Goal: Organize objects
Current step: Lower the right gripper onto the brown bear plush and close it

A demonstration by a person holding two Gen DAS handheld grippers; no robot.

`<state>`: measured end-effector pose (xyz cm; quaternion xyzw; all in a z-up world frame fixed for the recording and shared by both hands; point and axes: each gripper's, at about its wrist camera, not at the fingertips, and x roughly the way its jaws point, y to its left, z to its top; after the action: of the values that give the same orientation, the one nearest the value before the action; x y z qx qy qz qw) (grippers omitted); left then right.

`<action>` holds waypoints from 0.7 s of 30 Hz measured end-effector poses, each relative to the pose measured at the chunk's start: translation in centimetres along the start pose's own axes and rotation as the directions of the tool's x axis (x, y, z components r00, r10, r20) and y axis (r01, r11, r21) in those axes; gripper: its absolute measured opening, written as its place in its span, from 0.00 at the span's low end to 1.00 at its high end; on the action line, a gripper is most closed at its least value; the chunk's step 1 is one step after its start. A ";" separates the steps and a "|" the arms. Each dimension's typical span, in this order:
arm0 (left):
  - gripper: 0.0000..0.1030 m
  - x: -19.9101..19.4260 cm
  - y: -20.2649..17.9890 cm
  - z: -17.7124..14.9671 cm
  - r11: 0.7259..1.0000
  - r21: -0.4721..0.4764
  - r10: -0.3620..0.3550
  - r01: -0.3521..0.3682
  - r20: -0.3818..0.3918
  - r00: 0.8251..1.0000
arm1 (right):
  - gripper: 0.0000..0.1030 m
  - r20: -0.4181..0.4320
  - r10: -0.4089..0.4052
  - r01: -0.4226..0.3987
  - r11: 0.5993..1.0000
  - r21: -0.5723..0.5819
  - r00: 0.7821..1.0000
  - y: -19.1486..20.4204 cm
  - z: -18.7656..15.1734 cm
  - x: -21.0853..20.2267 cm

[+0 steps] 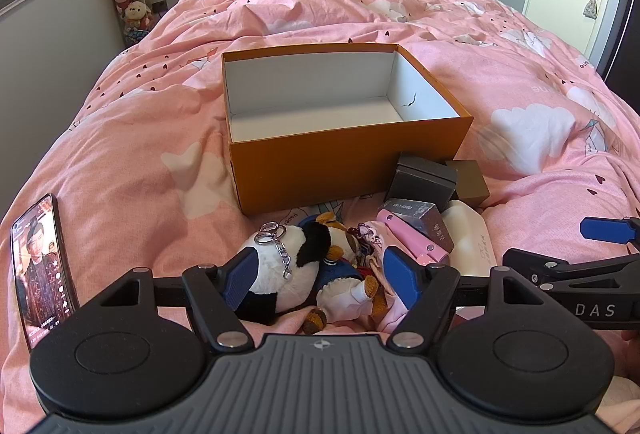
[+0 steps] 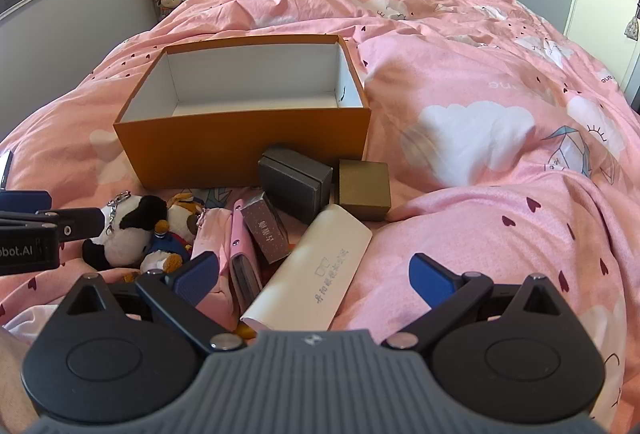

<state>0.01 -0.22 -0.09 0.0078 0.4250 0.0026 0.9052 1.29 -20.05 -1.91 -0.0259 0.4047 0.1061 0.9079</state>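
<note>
soft wrinkled pink cotton-like bedspread [image 1: 140, 138], matt orange cardboard box [image 1: 340, 170] with plain white paper lining, fluffy panda plush [image 1: 280, 266] with shiny metal keychain [image 1: 276, 234], smooth matt cream case [image 2: 316, 274], matt gold cardboard box [image 2: 364, 186], glossy phone screen [image 1: 40, 270]

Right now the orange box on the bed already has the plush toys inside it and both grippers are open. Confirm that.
Not quite. The orange box is empty: both wrist views show only its bare white inside. The plush toys lie on the bed in front of it, among the small boxes. The rest holds: the left gripper and the right gripper are open.
</note>
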 end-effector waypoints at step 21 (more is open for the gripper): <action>0.60 2.0 2.6 0.4 0.993 -0.093 -0.076 0.066 -0.104 0.992 | 0.69 -0.132 0.128 -0.130 0.991 -0.004 0.983 0.0 1.2 2.6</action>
<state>1.64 2.43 -1.36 -0.0480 0.4726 -0.0101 0.8799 3.90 -19.40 -3.06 -0.0124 0.4636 0.1655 0.8704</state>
